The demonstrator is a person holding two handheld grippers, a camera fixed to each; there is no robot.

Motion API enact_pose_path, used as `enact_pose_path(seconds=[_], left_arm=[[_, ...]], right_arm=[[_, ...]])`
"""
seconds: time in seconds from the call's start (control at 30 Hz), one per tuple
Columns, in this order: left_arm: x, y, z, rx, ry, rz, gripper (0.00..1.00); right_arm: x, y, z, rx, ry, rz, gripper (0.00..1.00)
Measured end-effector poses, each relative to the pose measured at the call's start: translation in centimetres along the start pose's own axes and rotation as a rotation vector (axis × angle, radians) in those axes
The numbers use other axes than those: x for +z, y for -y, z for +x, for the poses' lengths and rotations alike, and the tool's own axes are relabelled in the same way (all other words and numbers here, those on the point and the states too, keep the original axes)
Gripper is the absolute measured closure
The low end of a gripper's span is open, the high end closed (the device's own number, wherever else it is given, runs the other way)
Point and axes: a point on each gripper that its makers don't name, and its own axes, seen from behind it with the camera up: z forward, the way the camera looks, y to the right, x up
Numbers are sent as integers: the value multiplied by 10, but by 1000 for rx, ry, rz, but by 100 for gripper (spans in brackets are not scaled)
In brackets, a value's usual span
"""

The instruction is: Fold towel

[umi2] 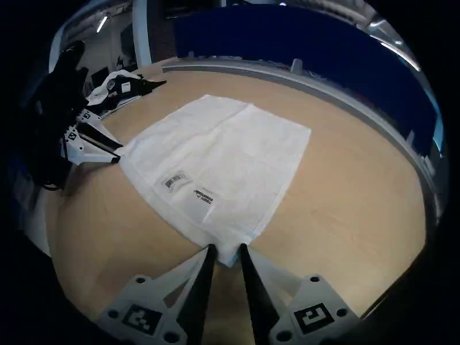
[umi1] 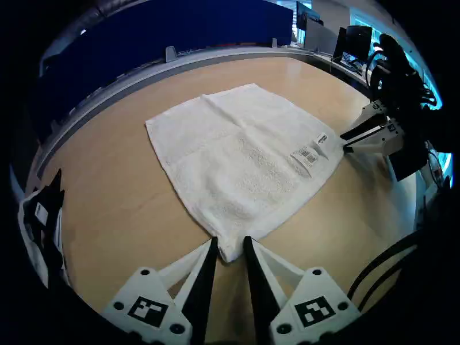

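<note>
Fingers (umi1: 201, 276) of the left gripper (umi1: 230, 241) are nearest. Jaws almost closed, with one corner of the towel (umi1: 241, 155) pinched between the tips and that corner down on the table (umi1: 115, 190). Same story on the right gripper (umi2: 226, 248): narrow gap, both fingertips against the neighbouring towel corner. So the two grippers hold the two ends of the towel's near edge. In each view the other gripper sits off to the side at its corner, tips drawn together on the cloth. Towel is white and lies flat, spread out in the middle of the light wooden tabletop. Two labels (umi1: 307, 155) lie face up a little in from the held edge. A faint crease (umi1: 221, 112) runs in from the far edge. Off to the left gripper's left, at the table's edge, sits a black-and-white device (umi1: 40, 230); can't tell what it is. Past the towel there's bare wood, then the table's grey rim (umi1: 190, 60). Behind that stands a dark blue partition (umi1: 172, 29). Furthest back, in the left gripper view, dark monitors (umi1: 356, 37) sit near bright windows.
</note>
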Motion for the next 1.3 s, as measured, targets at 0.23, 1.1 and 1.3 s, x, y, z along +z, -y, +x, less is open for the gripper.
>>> enact_pose_path(seconds=[0.23,1.1,1.3], left_arm=[[-1,-1,2,5,4,0,89],[-49,0,27,-76,-20,13,93],[-71,-7,29,-106,-12,18,93]], right_arm=[[0,8,5,25,-5,23,80],[-53,20,51,26,-73,30,83],[-75,27,57,6,-65,39,83]])
